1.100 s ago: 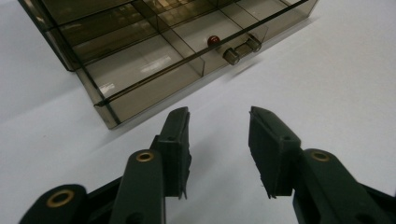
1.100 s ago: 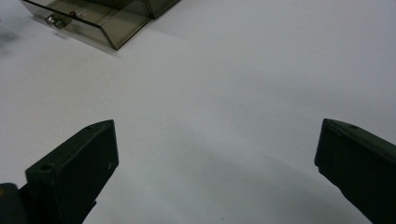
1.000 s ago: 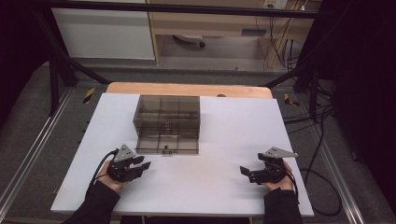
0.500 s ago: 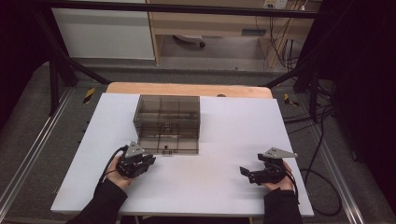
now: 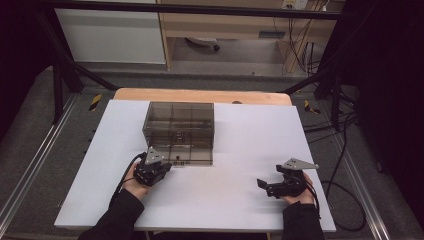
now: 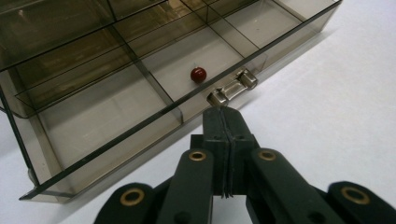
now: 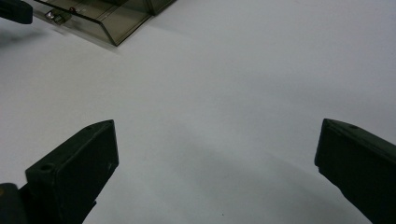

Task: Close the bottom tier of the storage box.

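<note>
A: Left tool [image 6: 223, 116]: jaws just closed together, empty, tips just short of the metal latch [image 6: 232, 87] on the smoky box [image 5: 178, 131].
B: Right tool [image 5: 272, 186]: jaws wide, empty, near right of desk [image 5: 250, 130]. Box: far left-centre.

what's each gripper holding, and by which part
Nothing held. Left gripper is shut and empty, tips just short of the box's metal latch. Right gripper is open, empty.

left gripper [image 5: 159, 170] at near edge of smoky compartment box [image 5: 179, 132] | right gripper [image 5: 272, 187] apart on white tabletop [image 5: 250, 145]
</note>
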`<state>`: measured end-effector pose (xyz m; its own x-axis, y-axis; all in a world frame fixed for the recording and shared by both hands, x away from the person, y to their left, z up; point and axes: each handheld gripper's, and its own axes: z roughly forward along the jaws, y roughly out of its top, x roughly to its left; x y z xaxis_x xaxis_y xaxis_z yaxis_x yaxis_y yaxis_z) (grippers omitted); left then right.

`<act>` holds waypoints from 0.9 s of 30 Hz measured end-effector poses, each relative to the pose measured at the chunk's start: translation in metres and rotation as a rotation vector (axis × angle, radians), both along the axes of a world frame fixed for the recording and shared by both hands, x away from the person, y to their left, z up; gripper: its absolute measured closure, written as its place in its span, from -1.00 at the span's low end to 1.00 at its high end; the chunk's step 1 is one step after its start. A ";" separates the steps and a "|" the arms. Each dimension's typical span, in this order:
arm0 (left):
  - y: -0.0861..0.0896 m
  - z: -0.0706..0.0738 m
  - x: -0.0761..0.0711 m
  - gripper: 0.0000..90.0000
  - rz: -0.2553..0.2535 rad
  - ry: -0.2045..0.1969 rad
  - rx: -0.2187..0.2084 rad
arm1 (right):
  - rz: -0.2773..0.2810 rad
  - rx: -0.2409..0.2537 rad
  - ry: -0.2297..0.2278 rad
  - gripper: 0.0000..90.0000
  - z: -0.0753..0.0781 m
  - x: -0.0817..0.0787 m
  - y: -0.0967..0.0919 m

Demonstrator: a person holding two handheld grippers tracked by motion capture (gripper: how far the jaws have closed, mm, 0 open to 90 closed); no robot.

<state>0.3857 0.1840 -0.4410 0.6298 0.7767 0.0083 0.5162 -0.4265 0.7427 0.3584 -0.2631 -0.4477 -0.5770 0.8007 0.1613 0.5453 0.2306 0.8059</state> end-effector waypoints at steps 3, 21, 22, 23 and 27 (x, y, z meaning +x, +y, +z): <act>0.000 -0.002 0.001 0.99 0.004 0.002 -0.003 | 0.001 -0.001 0.000 -1.00 0.000 0.000 0.000; -0.005 -0.008 0.010 0.99 0.025 0.000 -0.027 | 0.002 -0.001 0.000 -1.00 0.000 0.000 0.001; -0.005 -0.008 0.010 0.99 0.027 0.001 -0.030 | 0.001 -0.002 0.000 -1.00 0.000 0.000 0.001; -0.005 -0.008 0.010 0.99 0.025 0.004 -0.027 | 0.001 -0.003 0.000 -1.00 0.000 0.000 0.001; -0.006 -0.009 0.011 0.99 0.029 -0.001 -0.023 | 0.001 -0.003 0.001 -1.00 0.000 0.000 0.001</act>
<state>0.3962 0.1781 -0.4498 0.6074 0.7944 -0.0094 0.5270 -0.3940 0.7530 0.3581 -0.2624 -0.4478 -0.5775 0.8006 0.1597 0.5456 0.2331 0.8050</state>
